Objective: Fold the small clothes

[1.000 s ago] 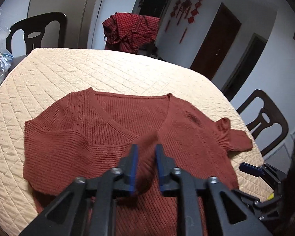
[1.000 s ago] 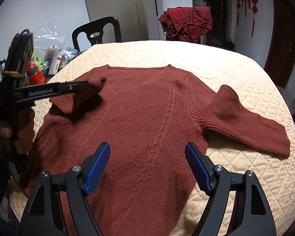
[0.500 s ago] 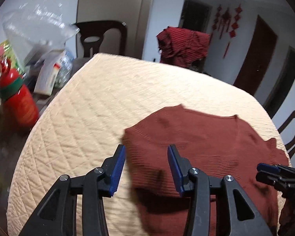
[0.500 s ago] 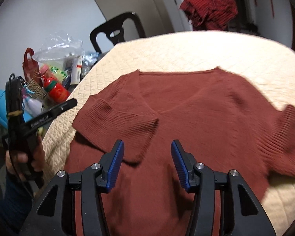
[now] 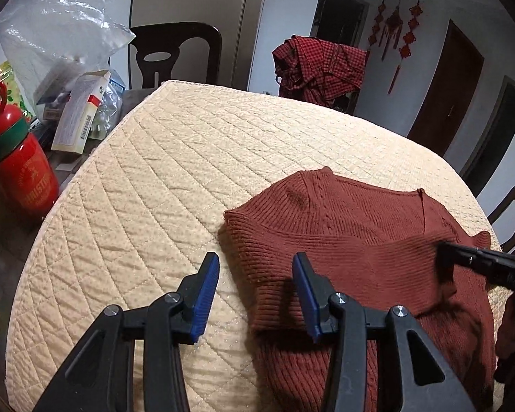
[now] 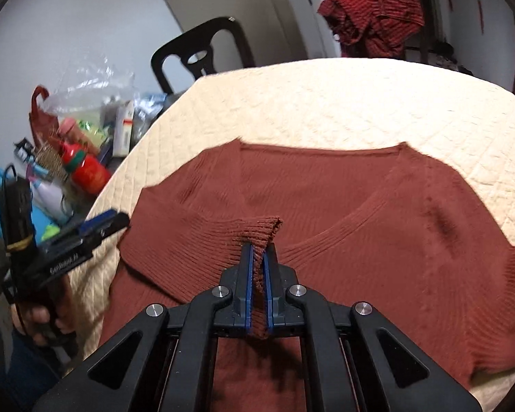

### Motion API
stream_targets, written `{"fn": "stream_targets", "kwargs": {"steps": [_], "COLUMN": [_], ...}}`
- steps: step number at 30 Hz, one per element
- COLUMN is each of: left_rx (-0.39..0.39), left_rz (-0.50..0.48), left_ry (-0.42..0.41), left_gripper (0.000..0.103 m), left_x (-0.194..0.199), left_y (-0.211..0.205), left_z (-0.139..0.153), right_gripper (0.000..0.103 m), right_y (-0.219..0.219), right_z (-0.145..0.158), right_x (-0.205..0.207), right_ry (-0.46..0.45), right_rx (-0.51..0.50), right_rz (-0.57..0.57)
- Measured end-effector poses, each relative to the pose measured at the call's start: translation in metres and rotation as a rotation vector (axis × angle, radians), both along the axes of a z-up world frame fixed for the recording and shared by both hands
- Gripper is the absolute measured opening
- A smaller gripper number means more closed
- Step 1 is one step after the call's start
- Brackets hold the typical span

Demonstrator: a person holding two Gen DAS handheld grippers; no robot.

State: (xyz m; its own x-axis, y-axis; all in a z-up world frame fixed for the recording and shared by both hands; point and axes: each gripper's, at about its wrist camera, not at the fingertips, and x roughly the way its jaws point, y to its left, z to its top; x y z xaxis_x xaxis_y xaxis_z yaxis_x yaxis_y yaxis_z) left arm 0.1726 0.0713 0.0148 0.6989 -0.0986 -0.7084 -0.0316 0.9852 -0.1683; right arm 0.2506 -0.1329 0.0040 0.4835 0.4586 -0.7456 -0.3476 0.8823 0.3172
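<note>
A rust-red ribbed knit sweater (image 6: 377,240) lies flat, V-neck up, on a desk covered by a cream quilted cloth (image 5: 175,185). Its left sleeve is already folded inward across the chest.

The right gripper (image 6: 256,267) has just been closing, and its blue pads are now pinched together on the ribbed cuff (image 6: 261,231) of that folded sleeve, near the sweater's middle just below the neckline. A small peak of knit stands up out of the jaws.

The left gripper (image 5: 255,295) hovers over the sweater's left edge with its jaws apart and nothing clamped. One blue pad is over bare quilt, the other over the folded shoulder.

Beside the desk on the sweater's left sits clutter: a red Christmas bottle (image 5: 19,168), cartons and a clear plastic bag (image 5: 55,34). A red checked garment (image 5: 321,65) is draped over something beyond the far edge of the desk.

Risks, as a judgement: the grip holds only a thin pinch of stretchy rib, so a pull may let it slip free or stretch the cuff. Dragging the cuff could also tug the folded sleeve out of line or bunch the body beneath. The cloth itself may shift, as the left gripper pins nothing down.
</note>
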Motion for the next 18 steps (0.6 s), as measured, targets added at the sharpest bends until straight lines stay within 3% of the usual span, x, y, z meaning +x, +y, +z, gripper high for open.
{"fn": "stream_targets", "kwargs": {"steps": [3, 7, 18], "left_rx": [0.020, 0.058, 0.049], "left_rz": [-0.013, -0.041, -0.042], "left_ry": [0.017, 0.041, -0.009], "left_gripper": [0.047, 0.037, 0.037], "left_x": [0.005, 0.005, 0.003], "left_y": [-0.006, -0.015, -0.013], "left_z": [-0.007, -0.019, 0.001], "right_gripper": [0.005, 0.005, 0.007], "right_y": [-0.005, -0.006, -0.020], "right_z": [-0.013, -0.021, -0.019], "right_x": [0.010, 0.012, 0.015], "right_ry": [0.032, 0.039, 0.040], "right_rx": [-0.019, -0.025, 0.002], "right_rz": [-0.021, -0.018, -0.043]}}
